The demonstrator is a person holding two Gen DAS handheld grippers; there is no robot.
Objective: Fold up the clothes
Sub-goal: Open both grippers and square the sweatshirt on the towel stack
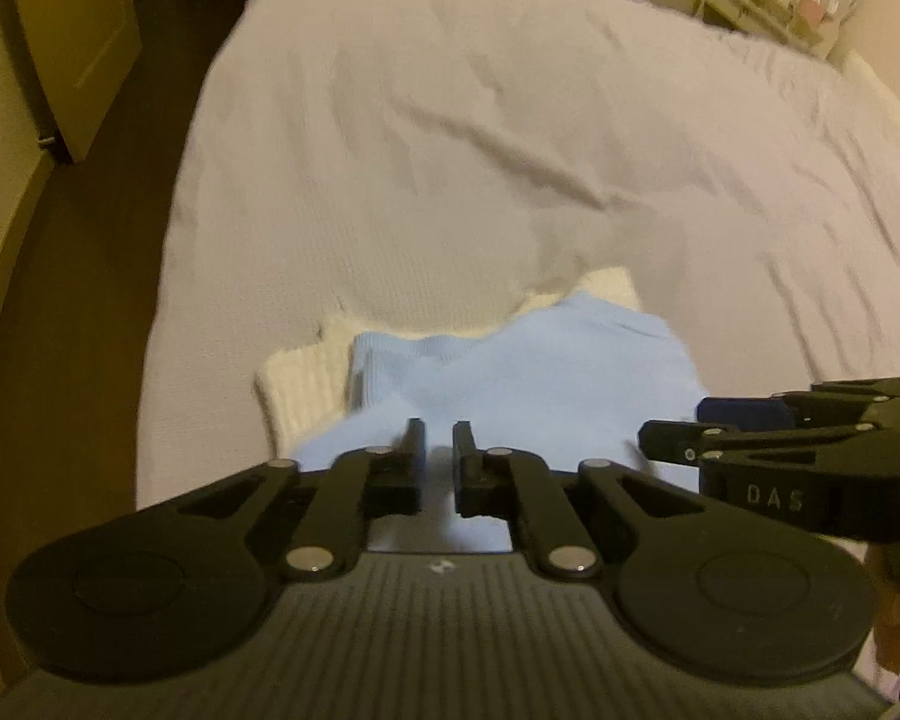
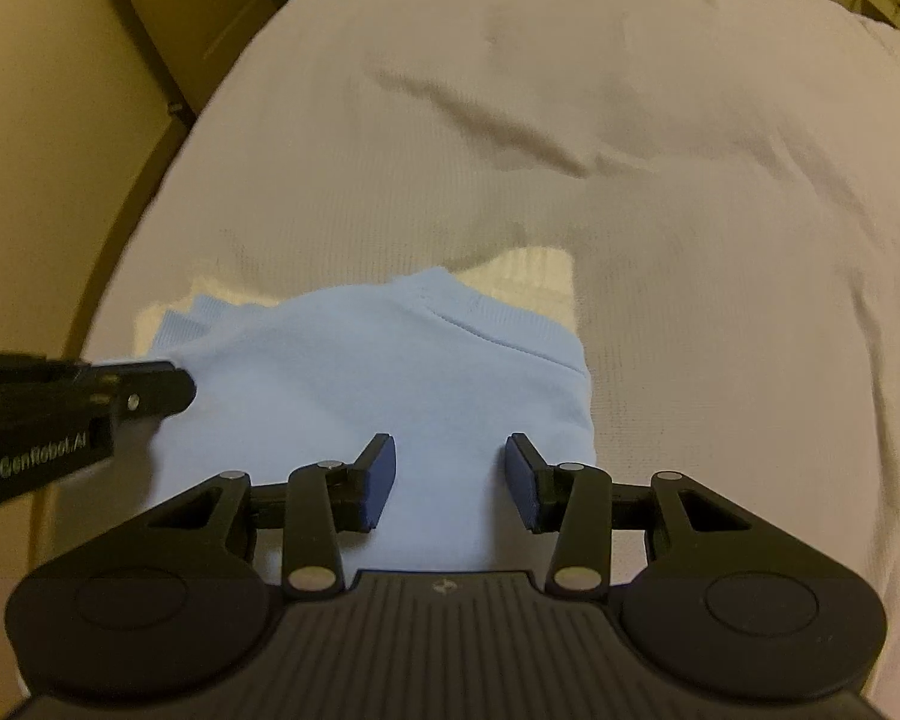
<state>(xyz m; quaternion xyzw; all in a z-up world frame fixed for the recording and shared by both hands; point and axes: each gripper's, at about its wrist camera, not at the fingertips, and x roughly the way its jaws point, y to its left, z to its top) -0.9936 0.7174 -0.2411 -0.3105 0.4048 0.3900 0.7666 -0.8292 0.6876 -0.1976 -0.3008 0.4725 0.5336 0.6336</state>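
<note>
A folded light blue garment point(image 1: 540, 372) point(image 2: 360, 372) lies on a white knitted garment point(image 1: 300, 384) point(image 2: 534, 270) near the front edge of the bed point(image 1: 450, 150). My left gripper point(image 1: 438, 429) is shut over the blue garment's left side. Only a narrow slit shows between its fingers, and I cannot tell whether cloth is pinched there. It enters the right wrist view from the left point(image 2: 180, 387). My right gripper point(image 2: 450, 444) stands open just above the garment's right part, nothing pressed between its blue pads point(image 2: 378, 480). In the left wrist view it reaches in from the right point(image 1: 660, 450).
The pale bedcover point(image 2: 690, 180) stretches wrinkled beyond the garments. Dark floor point(image 1: 90, 240) and a cream door point(image 1: 72, 48) lie to the left of the bed. A small shelf with items point(image 1: 780, 6) stands at the far right corner.
</note>
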